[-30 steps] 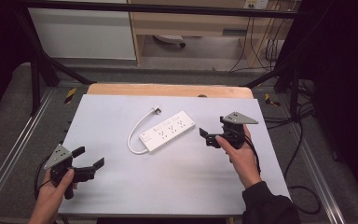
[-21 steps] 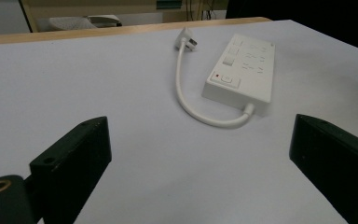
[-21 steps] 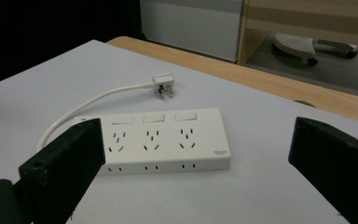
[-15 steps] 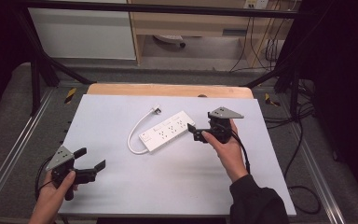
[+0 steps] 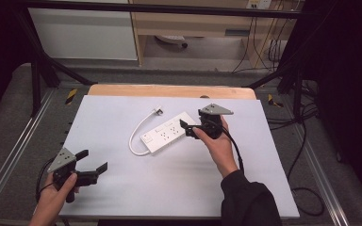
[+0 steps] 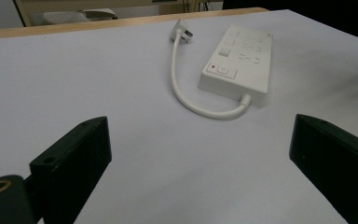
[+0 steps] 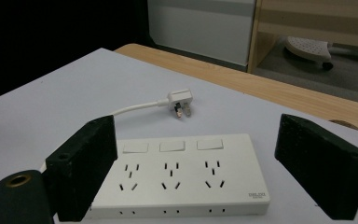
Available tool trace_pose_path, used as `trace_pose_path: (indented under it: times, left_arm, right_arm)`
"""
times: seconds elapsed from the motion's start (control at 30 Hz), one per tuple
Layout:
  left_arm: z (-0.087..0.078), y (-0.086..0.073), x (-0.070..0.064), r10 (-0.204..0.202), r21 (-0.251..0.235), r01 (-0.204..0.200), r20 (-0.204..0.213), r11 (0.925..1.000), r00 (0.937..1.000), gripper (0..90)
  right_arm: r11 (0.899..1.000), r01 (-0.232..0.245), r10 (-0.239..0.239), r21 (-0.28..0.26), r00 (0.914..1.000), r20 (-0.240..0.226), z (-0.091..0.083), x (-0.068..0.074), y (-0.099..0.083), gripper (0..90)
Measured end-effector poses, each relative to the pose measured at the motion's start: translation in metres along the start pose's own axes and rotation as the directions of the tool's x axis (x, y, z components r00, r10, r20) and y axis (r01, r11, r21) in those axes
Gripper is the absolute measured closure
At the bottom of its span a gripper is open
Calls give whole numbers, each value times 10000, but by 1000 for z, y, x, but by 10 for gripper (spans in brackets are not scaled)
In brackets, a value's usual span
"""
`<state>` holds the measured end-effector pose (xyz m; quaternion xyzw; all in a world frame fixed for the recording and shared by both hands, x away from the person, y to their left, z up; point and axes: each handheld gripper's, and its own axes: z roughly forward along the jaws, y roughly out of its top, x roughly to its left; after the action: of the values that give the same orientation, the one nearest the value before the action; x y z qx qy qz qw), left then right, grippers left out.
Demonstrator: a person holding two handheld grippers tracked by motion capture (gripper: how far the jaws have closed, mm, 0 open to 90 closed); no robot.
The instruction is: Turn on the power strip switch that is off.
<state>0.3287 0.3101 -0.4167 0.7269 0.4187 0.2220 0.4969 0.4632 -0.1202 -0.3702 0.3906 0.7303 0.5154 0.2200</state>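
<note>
Behind right gripper [image 5: 190, 128], power strip's [image 5: 165, 138] end.

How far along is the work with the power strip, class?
Done: nothing is gripped yet. In hand: the right gripper, jaws open, is at the end of the power strip. Left: closing on it; the left gripper waits open, apart, and the plug lies loose.
</note>
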Motion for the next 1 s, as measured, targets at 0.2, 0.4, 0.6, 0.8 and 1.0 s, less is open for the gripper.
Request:
trace_pose_path:
  times: [0.2,0.4,0.6,0.8,1.0]
  left_arm:
    - [0,1,0,52,-27,-52,4,10000,10000,55]
    - [0,0,0,44,2,-44,-7,10000,10000,56]
    - [0,0,0,-32,8,32,30,10000,10000,58]
    - [1,0,1,-29,1,29,0,10000,10000,58]
    - [1,0,1,-89,13,89,43,10000,10000,58]
  right_arm:
    - [10000,63,-63,-25,10000,33,10,2,3,194]
    - [10000,15,-14,-83,9999,124,22,2,1,265]
    - [9999,-170,171,-26,9997,161,34,2,0,323]
    - [9981,-608,608,-125,9981,-33,42,0,3,388]
    - [9976,-667,667,-200,9978,-16,48,2,4,483]
